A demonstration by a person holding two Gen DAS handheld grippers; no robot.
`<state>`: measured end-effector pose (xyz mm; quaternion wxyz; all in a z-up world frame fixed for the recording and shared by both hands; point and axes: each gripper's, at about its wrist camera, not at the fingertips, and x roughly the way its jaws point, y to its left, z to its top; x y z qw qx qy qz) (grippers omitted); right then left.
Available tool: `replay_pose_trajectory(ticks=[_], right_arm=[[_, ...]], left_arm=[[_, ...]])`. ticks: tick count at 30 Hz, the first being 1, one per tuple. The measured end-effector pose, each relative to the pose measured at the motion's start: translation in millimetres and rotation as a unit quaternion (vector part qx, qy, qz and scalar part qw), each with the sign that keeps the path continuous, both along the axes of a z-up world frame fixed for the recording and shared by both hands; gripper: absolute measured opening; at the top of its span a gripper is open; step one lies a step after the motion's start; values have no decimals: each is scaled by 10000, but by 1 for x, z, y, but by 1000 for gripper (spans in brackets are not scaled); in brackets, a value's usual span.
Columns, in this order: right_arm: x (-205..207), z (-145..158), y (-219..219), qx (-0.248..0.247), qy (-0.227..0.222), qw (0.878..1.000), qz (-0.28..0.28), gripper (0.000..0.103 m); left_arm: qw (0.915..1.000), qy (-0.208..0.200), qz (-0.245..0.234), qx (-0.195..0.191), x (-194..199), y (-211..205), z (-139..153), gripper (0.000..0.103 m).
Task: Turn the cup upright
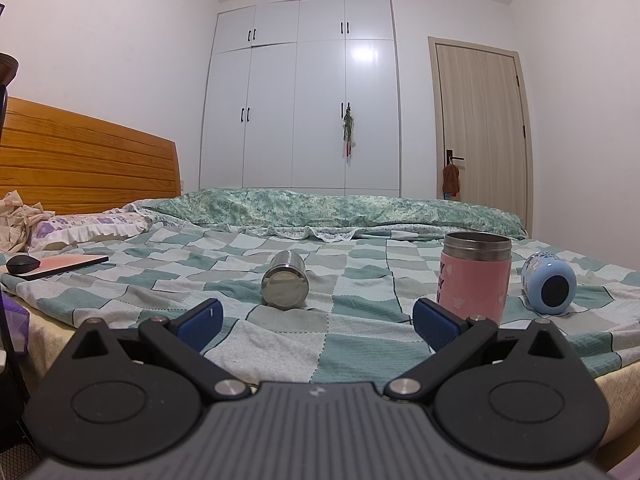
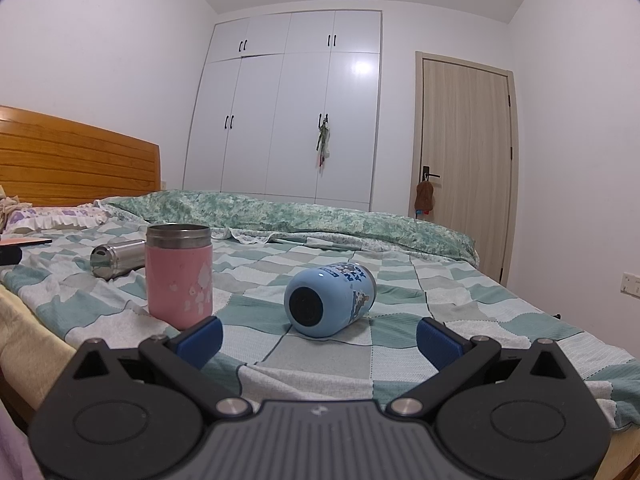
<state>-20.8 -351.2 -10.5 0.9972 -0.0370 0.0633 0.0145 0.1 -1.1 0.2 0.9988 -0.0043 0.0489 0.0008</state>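
Three cups are on the checked bed sheet. A steel cup (image 1: pixel 285 283) lies on its side, base toward me, just beyond my open, empty left gripper (image 1: pixel 316 326). A pink cup (image 1: pixel 475 278) with a steel rim stands upright to its right. A light blue cup (image 1: pixel 549 282) lies on its side further right. In the right wrist view the blue cup (image 2: pixel 330 299) lies on its side, dark base facing me, just ahead of my open, empty right gripper (image 2: pixel 319 340). The pink cup (image 2: pixel 179 275) stands left of it, the steel cup (image 2: pixel 116 258) behind.
A green quilt (image 1: pixel 320 210) lies bunched along the far side of the bed. A pillow (image 1: pixel 88 228), a flat pink tablet (image 1: pixel 64 265) and a black mouse (image 1: pixel 23 264) are at the left by the wooden headboard (image 1: pixel 80 160). The bed edge (image 2: pixel 24 344) drops off at the near left.
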Motion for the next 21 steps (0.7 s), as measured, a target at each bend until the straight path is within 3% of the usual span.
replay_pose_trajectory(ticks=[16,21], right_arm=[[0,0,1,-8,7,10000,1,103],[1,1,0,51,27,10000,11,103]], left_arm=[[10000,-2,5,4,0,0,0,103],[9997,-72,-143,208,0,-14,2,103]])
